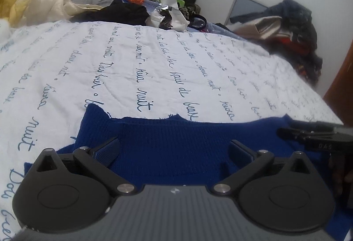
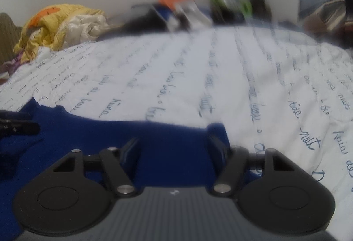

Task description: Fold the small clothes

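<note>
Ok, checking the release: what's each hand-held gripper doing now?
Left hand-held gripper: open, over the blue knit garment.
Right hand-held gripper: open, holding nothing.

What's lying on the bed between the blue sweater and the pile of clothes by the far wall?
Nothing: in the left wrist view, only bare bedspread stretches from the blue sweater to the pile of clothes.
</note>
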### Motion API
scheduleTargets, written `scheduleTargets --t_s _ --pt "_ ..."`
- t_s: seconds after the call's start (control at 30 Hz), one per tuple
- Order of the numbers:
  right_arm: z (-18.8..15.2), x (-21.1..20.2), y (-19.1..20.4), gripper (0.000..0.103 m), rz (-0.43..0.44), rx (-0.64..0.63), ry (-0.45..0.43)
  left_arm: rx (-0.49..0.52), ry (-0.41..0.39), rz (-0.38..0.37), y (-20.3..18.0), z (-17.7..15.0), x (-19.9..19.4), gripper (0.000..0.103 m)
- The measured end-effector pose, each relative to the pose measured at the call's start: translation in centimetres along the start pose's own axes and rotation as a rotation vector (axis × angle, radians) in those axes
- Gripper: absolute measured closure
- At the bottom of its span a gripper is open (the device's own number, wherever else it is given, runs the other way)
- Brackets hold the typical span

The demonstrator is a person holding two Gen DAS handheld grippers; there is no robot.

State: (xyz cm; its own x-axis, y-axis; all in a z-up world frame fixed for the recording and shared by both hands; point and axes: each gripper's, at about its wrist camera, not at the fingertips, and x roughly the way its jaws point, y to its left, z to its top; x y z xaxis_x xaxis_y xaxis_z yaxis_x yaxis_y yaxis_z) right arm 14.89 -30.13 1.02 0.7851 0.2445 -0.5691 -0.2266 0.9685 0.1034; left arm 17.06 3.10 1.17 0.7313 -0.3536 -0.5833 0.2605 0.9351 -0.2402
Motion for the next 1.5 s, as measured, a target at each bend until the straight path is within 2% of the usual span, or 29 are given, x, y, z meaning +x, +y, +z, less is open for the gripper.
scheduleTargets --t_s 0.33,1.37,1.5 --pt "-0.2 -0.1 0.2 0.036 0.002 0.013 -0.006 0.019 0.004 0.02 -0.7 0.2 -0.2 0.0" --pt "0.0 -0.1 0.0 0.036 0.011 0.029 -0.011 -0.025 -0.014 -0.007 -0.1 0.1 -0.3 0.0" --pt "0.0 0.0 0.5 0.036 -0.011 0.014 -0.008 0.02 -0.001 0.04 -1.0 0.1 0.1 0.0"
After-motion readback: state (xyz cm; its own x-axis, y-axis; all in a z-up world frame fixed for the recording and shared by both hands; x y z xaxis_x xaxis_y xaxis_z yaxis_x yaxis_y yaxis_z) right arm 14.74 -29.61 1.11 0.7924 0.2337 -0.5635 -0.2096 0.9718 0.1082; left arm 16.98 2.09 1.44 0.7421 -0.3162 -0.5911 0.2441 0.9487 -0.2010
